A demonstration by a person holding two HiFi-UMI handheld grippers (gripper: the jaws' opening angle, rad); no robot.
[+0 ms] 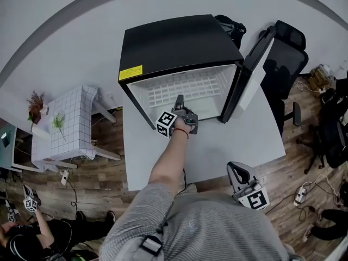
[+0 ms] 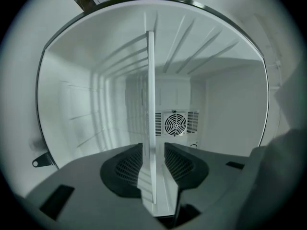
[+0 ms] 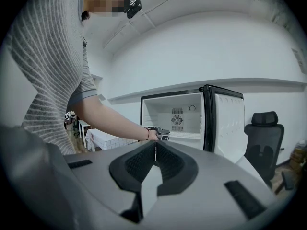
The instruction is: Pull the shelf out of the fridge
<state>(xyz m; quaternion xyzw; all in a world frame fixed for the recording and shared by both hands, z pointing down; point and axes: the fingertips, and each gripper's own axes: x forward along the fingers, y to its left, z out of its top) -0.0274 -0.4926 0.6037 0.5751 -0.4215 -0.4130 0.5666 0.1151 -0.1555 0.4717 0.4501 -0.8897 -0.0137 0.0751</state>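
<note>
Right claw (image 3: 155, 145) closed, empty | left claw (image 2: 153, 145) slightly apart astride shelf (image 2: 150, 80) | fridge (image 1: 179, 42) open

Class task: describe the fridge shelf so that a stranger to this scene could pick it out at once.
On the pale table stands a black mini fridge, door open. Inside lies a white grid shelf, the only flat panel there, with the left gripper straddling its front edge.

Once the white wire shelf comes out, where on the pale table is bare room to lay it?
A bare strip of the pale grey table lies between the black fridge and the right gripper, and more right of the open door. It is crowded around the left gripper at the white wire shelf.
</note>
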